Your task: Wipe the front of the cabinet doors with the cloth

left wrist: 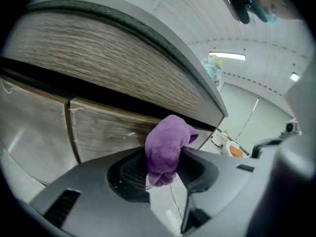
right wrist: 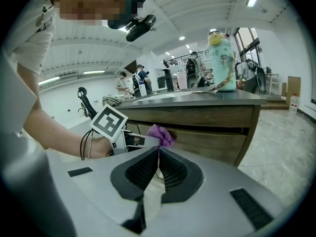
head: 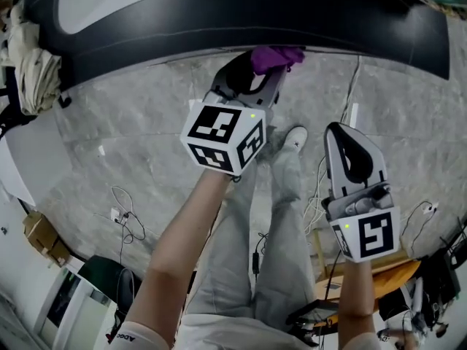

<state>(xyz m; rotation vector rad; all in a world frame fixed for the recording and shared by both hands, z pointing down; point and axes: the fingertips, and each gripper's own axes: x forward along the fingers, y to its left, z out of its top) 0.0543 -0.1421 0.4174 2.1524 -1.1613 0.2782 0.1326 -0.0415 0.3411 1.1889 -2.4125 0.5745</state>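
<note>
1. While a person stands on a grey marbled floor, the left hand-held gripper reaches up to the dark edge of the counter, its jaws clamped on a purple cloth.
2. Seen in the left gripper view, the cloth bulges out of the closed jaws in a bunched wad, just below the counter's overhang.
3. That wad sits against the upper edge of the wood-grain cabinet doors, right of a vertical seam between two fronts. It appears to touch the front, though the angle leaves that unsure.
4. Well apart from the cabinet, the right hand-held gripper has its jaws together with nothing between them. In the head view it hangs beside the person's trouser leg.
5. From the right gripper view, the cloth shows at the cabinet front beneath the counter top, and the left gripper's marker cube is just beside it.
6. A teal bottle stands upright on the counter near its corner, and several people stand far behind in the hall.
</note>
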